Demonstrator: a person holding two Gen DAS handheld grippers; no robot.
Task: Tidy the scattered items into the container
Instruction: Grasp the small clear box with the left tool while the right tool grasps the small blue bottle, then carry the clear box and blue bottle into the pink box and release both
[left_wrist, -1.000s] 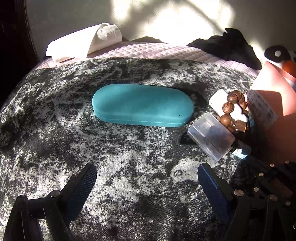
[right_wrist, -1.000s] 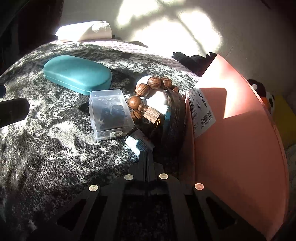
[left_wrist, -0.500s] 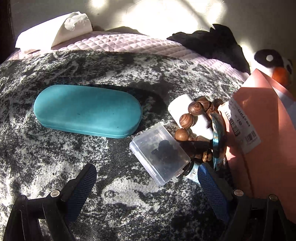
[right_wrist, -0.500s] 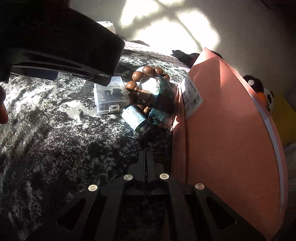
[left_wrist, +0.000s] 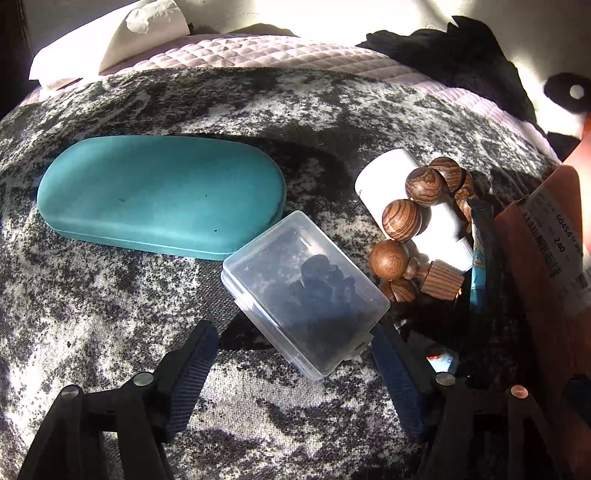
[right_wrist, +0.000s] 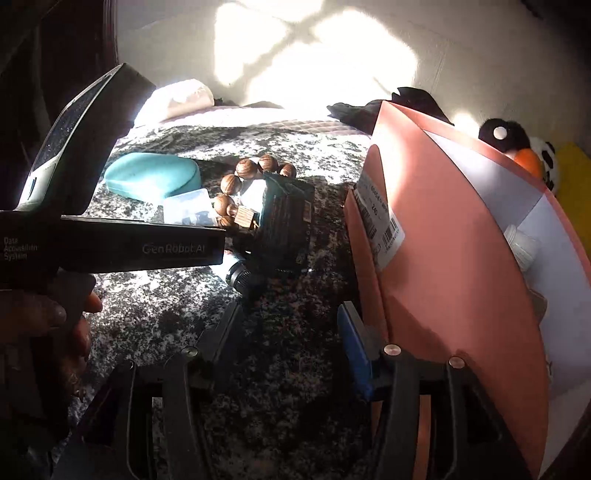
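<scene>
A clear plastic box (left_wrist: 304, 291) with dark bits inside lies on the mottled blanket. My left gripper (left_wrist: 295, 345) is open, its fingers on either side of the box's near end. Behind it lie a teal glasses case (left_wrist: 162, 194), a wooden bead bracelet (left_wrist: 413, 221) over a white tube (left_wrist: 410, 206), and a dark packet (right_wrist: 286, 218). A small bottle (right_wrist: 236, 271) lies by the packet. The pink container (right_wrist: 443, 258) stands at the right. My right gripper (right_wrist: 291, 339) is open and empty beside the container's wall.
A white tissue pack (left_wrist: 107, 40) and black cloth (left_wrist: 465, 55) lie at the back on a pink quilt. A plush toy (right_wrist: 524, 151) sits behind the container. The left gripper's body (right_wrist: 110, 243) fills the left of the right wrist view.
My left gripper moved right and forward to straddle the clear box. My right gripper opened and drew back from the bottle, toward the container's side.
</scene>
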